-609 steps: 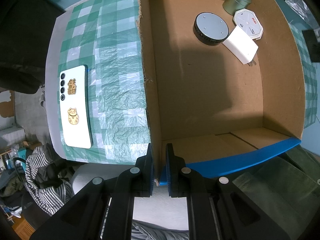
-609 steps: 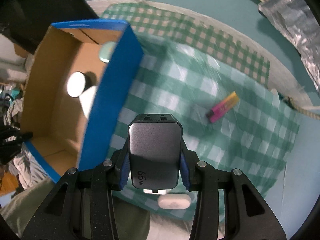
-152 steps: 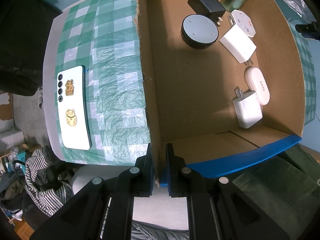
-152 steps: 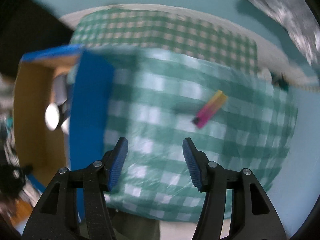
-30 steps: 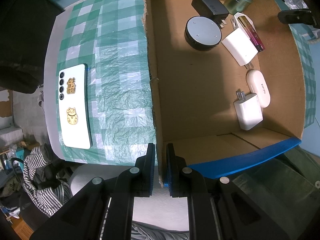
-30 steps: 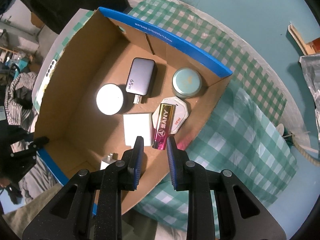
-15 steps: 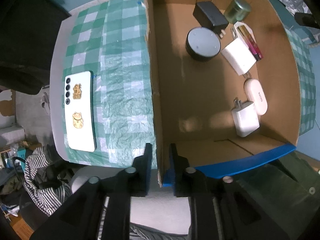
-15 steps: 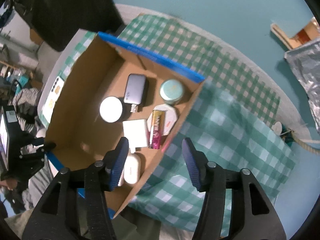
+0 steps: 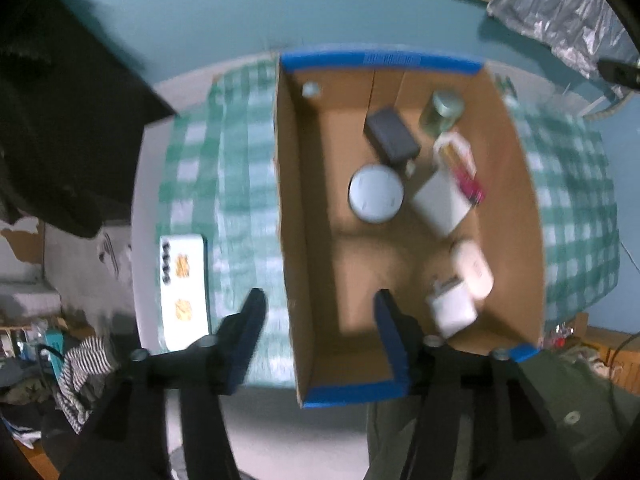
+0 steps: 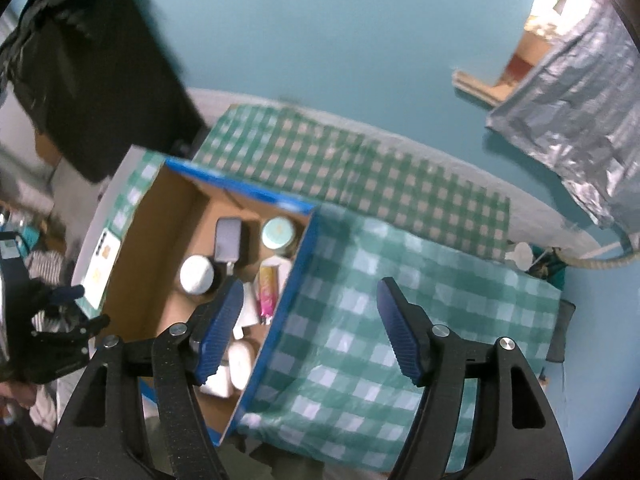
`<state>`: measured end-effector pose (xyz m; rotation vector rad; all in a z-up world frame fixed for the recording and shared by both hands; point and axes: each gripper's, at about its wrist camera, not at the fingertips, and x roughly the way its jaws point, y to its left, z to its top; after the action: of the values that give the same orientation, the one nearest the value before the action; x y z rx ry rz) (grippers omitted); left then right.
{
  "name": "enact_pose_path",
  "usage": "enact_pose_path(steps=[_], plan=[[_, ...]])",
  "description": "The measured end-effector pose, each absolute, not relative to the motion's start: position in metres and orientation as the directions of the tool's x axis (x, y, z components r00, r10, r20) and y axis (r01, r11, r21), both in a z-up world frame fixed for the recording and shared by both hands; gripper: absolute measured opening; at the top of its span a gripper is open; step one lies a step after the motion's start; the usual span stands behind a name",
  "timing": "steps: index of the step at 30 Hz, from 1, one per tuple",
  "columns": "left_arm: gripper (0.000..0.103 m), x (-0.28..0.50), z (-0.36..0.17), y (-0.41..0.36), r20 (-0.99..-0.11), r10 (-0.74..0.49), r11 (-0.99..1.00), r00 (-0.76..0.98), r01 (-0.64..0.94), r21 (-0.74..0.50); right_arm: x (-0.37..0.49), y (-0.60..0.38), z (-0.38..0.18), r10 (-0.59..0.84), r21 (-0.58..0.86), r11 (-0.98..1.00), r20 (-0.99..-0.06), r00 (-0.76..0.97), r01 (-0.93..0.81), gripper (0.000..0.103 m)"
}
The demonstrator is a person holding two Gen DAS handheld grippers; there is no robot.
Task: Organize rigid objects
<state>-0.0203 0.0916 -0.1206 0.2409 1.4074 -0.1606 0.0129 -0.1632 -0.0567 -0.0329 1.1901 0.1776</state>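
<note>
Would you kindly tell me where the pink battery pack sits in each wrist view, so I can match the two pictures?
Left wrist view: the pink battery pack lies right of centre, inside the cardboard box by its right wall.
Right wrist view: it lies left of centre, against the blue-edged wall.
Shared landmark: the round green tin beyond it.

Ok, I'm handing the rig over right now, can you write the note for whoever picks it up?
Left gripper: open, empty, raised over the near left wall of the cardboard box.
Right gripper: open, empty, above the box's right wall and the checked cloth.
In the box: dark charger, round puck, green tin, pink battery, white items.
Left: the white phone lies outside, on the table left of the box. Probably box it next.
</note>
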Motion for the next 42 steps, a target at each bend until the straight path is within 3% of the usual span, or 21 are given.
enact_pose_path(steps=[6,10,12,29,42], plan=[[0.082,-0.006,-0.077,0.072,-0.959,-0.017,0.965,0.282,0.254,0.057,0.001,-0.185,-0.034,0.068,0.044,0.997,-0.885,0.46,-0.063,0.069],[0.084,-0.002,-0.052,0.06,-0.934,-0.014,0.963,0.358,0.255,0.084,-0.008,-0.201,-0.019,0.049,0.051,0.999,-0.854,0.518,-0.011,0.069],[0.091,-0.001,-0.04,0.056,-0.92,-0.018,0.965,0.39,0.249,0.086,-0.012,-0.204,-0.012,0.022,0.031,0.999,-0.839,0.543,0.007,0.069],[0.1,-0.007,0.018,0.034,-0.811,-0.052,0.971,0.583,0.218,0.095,-0.044,-0.237,0.021,-0.083,-0.01,0.994,-0.727,0.681,0.111,0.07],[0.102,-0.007,0.023,0.022,-0.809,-0.035,0.974,0.587,0.201,0.103,-0.045,-0.249,0.015,-0.079,0.006,0.992,-0.751,0.656,0.126,0.07]])
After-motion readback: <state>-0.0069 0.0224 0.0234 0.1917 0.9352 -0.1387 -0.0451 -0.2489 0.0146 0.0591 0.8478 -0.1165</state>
